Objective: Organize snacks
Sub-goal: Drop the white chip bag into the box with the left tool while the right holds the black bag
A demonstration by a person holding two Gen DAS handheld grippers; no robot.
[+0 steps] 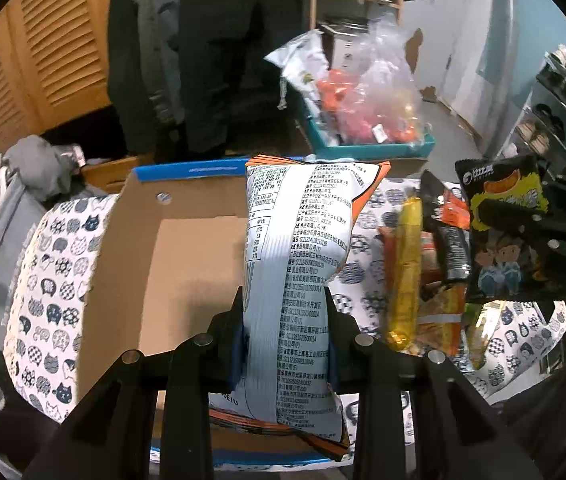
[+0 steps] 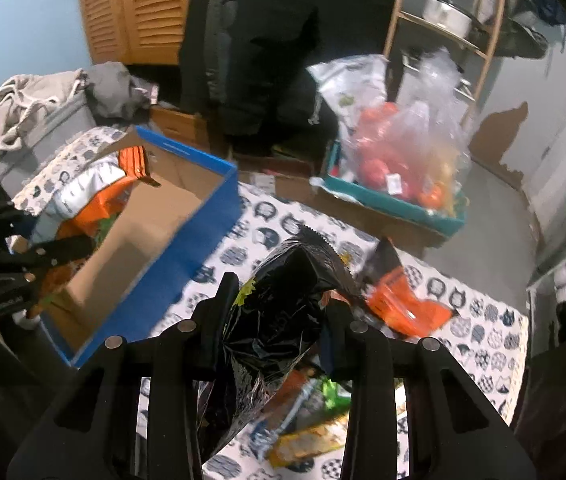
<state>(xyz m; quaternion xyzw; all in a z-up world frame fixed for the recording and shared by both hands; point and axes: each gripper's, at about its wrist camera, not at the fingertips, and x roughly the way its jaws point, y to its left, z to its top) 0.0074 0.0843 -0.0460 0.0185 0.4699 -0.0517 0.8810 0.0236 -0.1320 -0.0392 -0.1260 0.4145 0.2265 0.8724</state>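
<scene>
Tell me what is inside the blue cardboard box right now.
The blue cardboard box shows bare brown floor and walls inside. The left gripper holds a silver-and-orange snack bag over it, covering part of the floor, so anything beneath the bag cannot be seen.

Silver-and-orange snack bag [image 1: 295, 264] hangs above open cardboard box [image 1: 187, 248]; black snack bag [image 2: 283, 312] aloft.

- Left gripper [image 1: 285, 332]: black plastic linkage is showing silver round pins behind the jaws, blue pads inside them.
- Right gripper [image 2: 279, 320]: matching black frame is showing silver pins behind the jaws.
</scene>
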